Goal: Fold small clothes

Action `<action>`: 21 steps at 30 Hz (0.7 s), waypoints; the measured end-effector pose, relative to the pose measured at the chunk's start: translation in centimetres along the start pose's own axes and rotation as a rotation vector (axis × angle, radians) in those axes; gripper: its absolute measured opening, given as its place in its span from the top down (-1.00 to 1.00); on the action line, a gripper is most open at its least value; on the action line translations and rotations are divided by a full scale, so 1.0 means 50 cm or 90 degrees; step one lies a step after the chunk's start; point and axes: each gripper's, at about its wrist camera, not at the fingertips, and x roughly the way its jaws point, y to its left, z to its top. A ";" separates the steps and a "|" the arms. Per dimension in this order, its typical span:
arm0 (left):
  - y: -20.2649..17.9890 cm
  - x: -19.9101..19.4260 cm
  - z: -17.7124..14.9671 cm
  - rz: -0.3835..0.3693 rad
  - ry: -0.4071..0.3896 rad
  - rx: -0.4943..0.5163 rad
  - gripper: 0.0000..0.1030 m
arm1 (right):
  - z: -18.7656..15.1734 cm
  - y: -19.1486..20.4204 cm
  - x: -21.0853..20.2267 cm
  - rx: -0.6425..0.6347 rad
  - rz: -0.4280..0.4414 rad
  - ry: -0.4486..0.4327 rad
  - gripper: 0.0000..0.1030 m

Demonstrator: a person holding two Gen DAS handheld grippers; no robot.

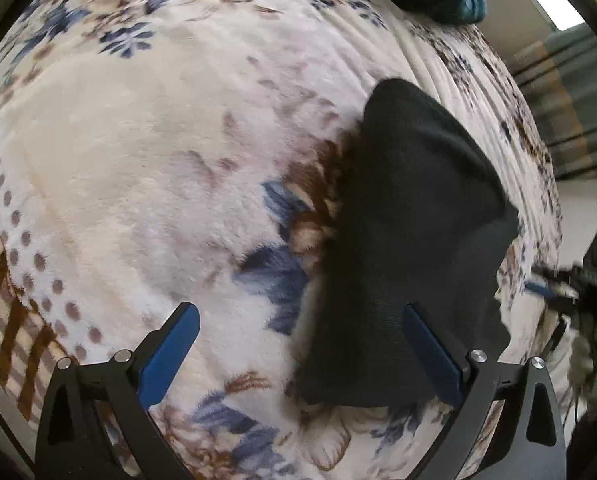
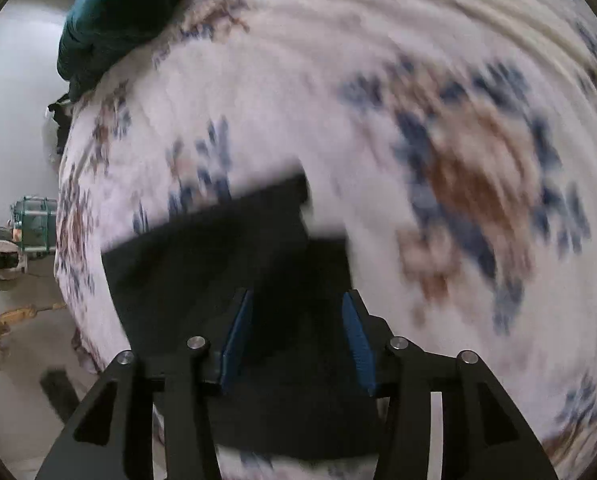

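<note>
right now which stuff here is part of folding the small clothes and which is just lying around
Part of the job:
- black garment, lying on the blanket
- left gripper, open
- right gripper, jaws apart over the garment

Just lying about:
- floral blanket, the work surface
- teal bundle at the far edge

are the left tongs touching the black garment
Apart. The left wrist view shows the left tongs spread wide; the black garment lies flat on the floral blanket beneath, no fabric pinched by either blue pad.

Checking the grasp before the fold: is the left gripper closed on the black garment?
No, the left gripper stands wide open over the black garment.
</note>
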 end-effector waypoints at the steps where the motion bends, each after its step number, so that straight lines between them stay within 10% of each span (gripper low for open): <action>1: -0.002 0.000 0.001 0.009 0.001 0.008 -0.99 | -0.027 -0.011 0.006 0.007 -0.004 0.014 0.04; 7: -0.011 0.000 -0.018 0.025 0.018 0.018 -0.99 | -0.161 -0.085 0.083 0.084 -0.005 0.058 0.11; 8: -0.016 0.000 -0.018 0.029 0.019 0.018 -0.98 | -0.174 -0.087 0.083 0.091 0.011 0.039 0.68; 9: -0.018 -0.003 -0.020 0.031 0.019 0.020 -0.99 | -0.182 -0.084 0.075 0.090 0.003 0.012 0.74; 21: -0.059 0.001 0.002 0.040 0.019 0.063 -0.98 | -0.290 -0.074 -0.081 0.119 -0.043 -0.146 0.86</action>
